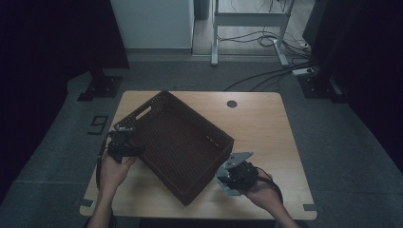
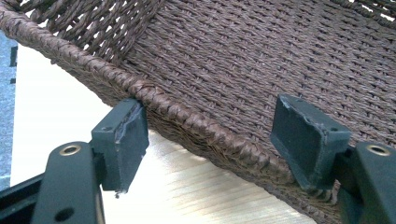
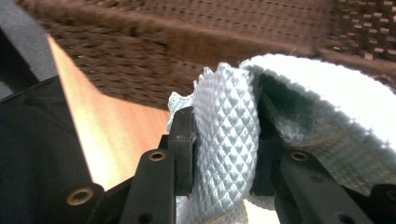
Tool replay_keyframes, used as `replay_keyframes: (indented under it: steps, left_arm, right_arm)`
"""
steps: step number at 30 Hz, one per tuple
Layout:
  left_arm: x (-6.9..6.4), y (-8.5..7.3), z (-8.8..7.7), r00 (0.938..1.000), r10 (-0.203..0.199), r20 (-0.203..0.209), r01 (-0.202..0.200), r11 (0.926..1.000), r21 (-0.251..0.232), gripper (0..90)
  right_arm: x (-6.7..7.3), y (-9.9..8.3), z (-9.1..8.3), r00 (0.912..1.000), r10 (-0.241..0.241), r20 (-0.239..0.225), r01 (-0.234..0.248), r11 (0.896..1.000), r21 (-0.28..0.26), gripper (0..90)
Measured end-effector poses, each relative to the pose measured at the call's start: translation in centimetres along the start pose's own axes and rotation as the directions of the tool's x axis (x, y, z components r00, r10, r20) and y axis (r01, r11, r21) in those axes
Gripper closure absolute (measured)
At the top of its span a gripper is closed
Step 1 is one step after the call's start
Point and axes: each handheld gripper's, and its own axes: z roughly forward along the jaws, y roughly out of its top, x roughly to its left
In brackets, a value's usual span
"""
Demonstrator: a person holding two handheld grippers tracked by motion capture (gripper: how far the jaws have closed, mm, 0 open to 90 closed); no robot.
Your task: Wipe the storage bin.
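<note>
One woven basket [image 1: 178,142] sat on the table [image 1: 256,123]. The left gripper [image 2: 210,140] straddled its near-left rim with jaws apart, one pad touching; the right gripper [image 3: 224,149] pinched a pale blue cloth [image 3: 229,135].

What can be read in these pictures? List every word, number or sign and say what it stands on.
"9": a dark figure marked on the grey floor, left of the table.
No other text: the woven basket, the pale cloth and the table bear no word, label or brand.
</note>
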Motion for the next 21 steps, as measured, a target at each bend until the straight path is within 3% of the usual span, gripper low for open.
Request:
replay_keyframes:
  steps: [6, 15, 16, 21]
  left_arm:
    - [0.0, 0.0, 0.0, 1.0000, 0.000, 0.000, 0.000, 1.0000, 0.001, 27.5]
    - [0.0, 0.0, 0.0, 1.0000, 0.000, 0.000, 0.000, 1.0000, 0.002, 27.5]
    - [0.0, 0.0, 0.0, 1.0000, 0.001, 0.000, -0.001, 1.0000, 0.002, 27.5]
    - [0.0, 0.0, 0.0, 1.0000, 0.000, -0.002, 0.000, 1.0000, 0.002, 27.5]
  right_arm:
    - [-1.5, -0.5, -0.9, 0.9988, 0.032, 0.038, -0.032, 0.999, -0.002, 67.2]
    - [-4.8, -2.4, -2.8, 0.9867, 0.111, 0.119, -0.111, 0.994, -0.009, 67.2]
    - [-5.7, -2.9, -3.3, 0.9808, 0.132, 0.143, -0.133, 0.991, -0.007, 67.2]
    - [-7.6, -4.2, -4.7, 0.9625, 0.186, 0.197, -0.187, 0.982, -0.015, 67.2]
